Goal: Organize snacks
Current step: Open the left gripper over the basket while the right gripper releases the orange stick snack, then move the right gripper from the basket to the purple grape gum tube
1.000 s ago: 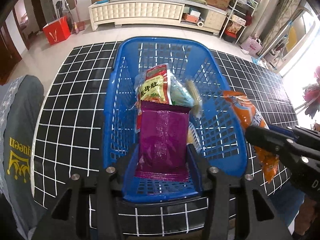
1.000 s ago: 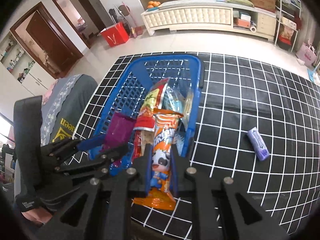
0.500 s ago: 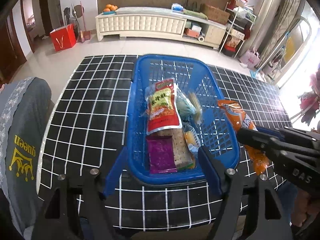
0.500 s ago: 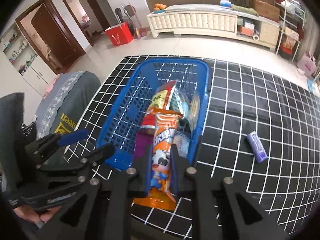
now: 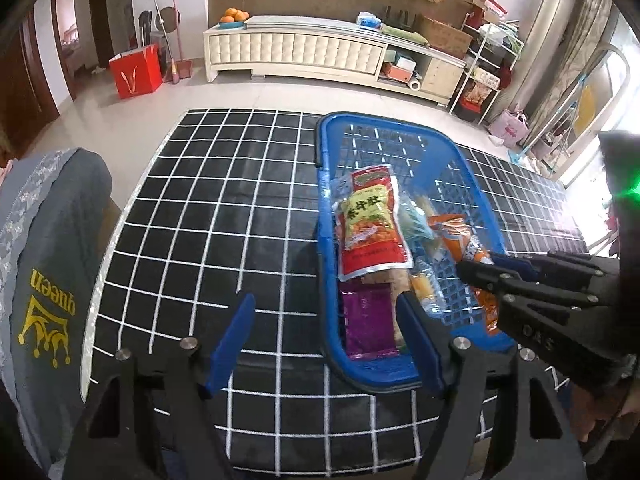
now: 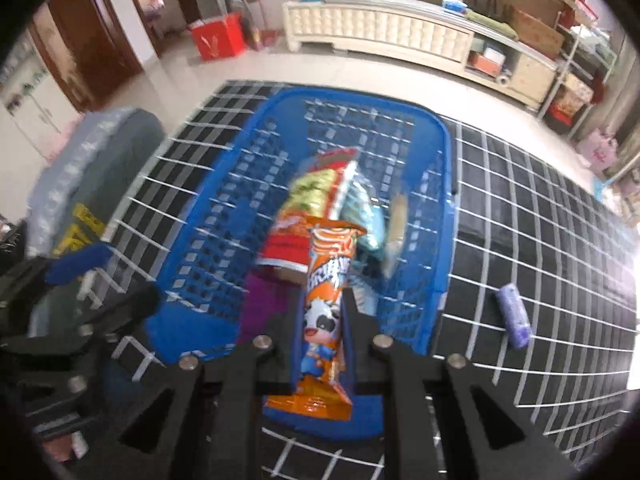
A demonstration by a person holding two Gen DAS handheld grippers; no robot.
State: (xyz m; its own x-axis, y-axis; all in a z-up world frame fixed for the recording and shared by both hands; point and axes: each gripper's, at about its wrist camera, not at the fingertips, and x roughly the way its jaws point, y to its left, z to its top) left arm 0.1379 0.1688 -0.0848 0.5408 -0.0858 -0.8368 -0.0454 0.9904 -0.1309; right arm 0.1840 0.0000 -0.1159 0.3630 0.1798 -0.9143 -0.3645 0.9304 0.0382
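Observation:
A blue mesh basket [image 5: 404, 140] [image 6: 248, 240] stands on the black grid-patterned table. In it lie a red and yellow snack bag [image 5: 372, 220] [image 6: 316, 200], a purple packet [image 5: 366, 318] and several other snacks. My right gripper [image 6: 324, 320] is shut on an orange snack bag with a cartoon cow [image 6: 326, 304] and holds it over the basket's near end; it also shows in the left wrist view [image 5: 460, 240]. My left gripper [image 5: 328, 340] is open and empty, at the basket's near left edge.
A small purple packet [image 6: 514, 322] lies on the table to the right of the basket. A grey cushion with yellow lettering [image 5: 44, 280] sits at the table's left edge. A white cabinet [image 5: 320, 52] stands across the room.
My left gripper let go of the purple packet into the basket, opened and drew back to the left. My right gripper moved the orange bag over the basket.

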